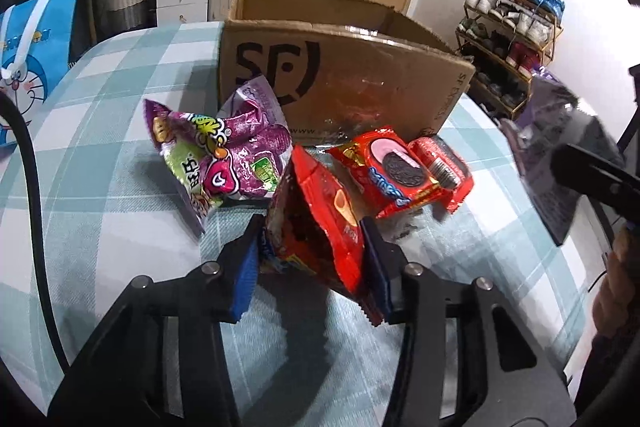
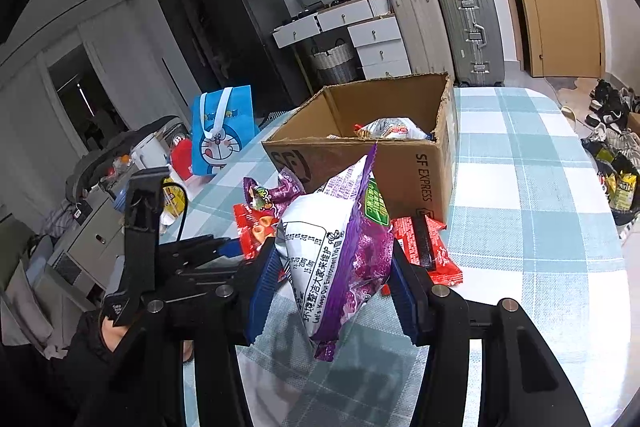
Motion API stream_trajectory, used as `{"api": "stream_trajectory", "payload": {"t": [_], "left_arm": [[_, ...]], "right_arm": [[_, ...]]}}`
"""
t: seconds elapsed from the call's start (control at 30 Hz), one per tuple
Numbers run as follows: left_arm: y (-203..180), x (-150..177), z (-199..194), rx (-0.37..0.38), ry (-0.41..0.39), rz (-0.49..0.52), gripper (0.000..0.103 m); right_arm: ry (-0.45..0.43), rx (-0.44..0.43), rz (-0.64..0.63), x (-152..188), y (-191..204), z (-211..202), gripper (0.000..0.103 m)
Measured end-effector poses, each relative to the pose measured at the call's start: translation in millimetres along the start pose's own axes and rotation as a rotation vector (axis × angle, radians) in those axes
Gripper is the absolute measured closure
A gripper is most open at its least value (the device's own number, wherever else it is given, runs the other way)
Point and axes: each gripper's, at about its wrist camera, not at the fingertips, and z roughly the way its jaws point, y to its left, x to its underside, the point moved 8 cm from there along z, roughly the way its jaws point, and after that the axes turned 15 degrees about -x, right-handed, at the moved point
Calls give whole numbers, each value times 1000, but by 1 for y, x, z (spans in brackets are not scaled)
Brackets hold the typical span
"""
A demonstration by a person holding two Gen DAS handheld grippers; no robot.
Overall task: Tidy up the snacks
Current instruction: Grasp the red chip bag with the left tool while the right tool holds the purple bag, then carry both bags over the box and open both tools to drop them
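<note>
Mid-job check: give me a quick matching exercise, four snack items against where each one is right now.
Things:
1. red snack bag
2. purple-and-white snack bag
3. red cookie pack
4. white packet

Places:
A. inside the cardboard box
B. clamped in the right gripper
C. lying on the checked tablecloth in front of the box
D. clamped in the left gripper

Pairs: 1-D, 2-B, 3-C, 4-A
</note>
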Motion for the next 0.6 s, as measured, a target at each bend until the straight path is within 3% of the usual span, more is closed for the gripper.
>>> {"api": "stream_trajectory", "payload": {"t": [0.6], "left_arm": [[21, -27, -70, 60, -151, -54, 60]], "right_arm": [[-29, 4, -2, 1, 0, 2, 51]]}}
